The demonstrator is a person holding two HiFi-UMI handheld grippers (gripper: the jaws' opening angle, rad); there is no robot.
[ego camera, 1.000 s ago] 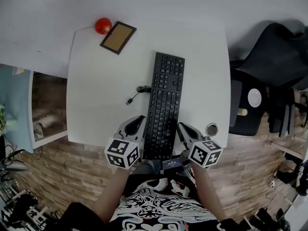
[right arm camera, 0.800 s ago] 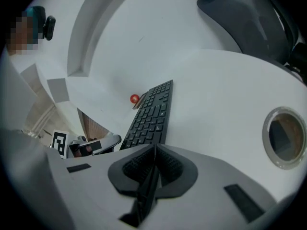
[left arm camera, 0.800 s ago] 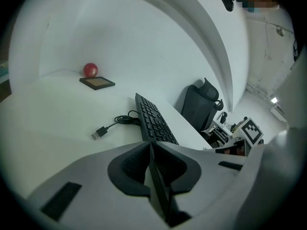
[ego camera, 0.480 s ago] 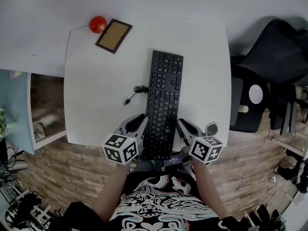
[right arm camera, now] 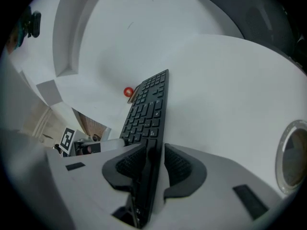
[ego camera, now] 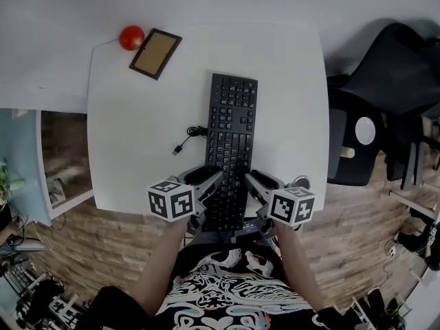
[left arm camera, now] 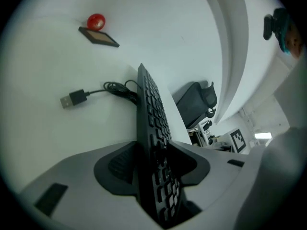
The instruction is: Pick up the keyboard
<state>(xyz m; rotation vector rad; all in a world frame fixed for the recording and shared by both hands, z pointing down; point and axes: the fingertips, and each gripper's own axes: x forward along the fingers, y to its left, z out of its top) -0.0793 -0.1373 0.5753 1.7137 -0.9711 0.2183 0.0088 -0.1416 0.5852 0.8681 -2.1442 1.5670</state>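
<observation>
A black keyboard (ego camera: 232,136) lies lengthwise on the white table (ego camera: 289,81), its cable and USB plug (ego camera: 181,144) curling off to the left. My left gripper (ego camera: 213,179) is at the keyboard's near left edge and my right gripper (ego camera: 251,179) at its near right edge. In the left gripper view the keyboard (left arm camera: 151,109) runs edge-on between the gripper's (left arm camera: 153,163) opening jaws. In the right gripper view the keyboard's (right arm camera: 146,109) edge likewise sits between the gripper's (right arm camera: 153,164) opening jaws, with the pads close on either side.
A red ball (ego camera: 130,37) and a small framed board (ego camera: 155,53) sit at the table's far left corner. A round metal-rimmed object (ego camera: 301,182) sits by the near right corner. A black office chair (ego camera: 385,95) stands to the right and a low shelf (ego camera: 62,163) to the left.
Both grippers were shut beside the keyboard's near end. They have turned inward and opened, so the keyboard's side edges now lie between their jaws.
</observation>
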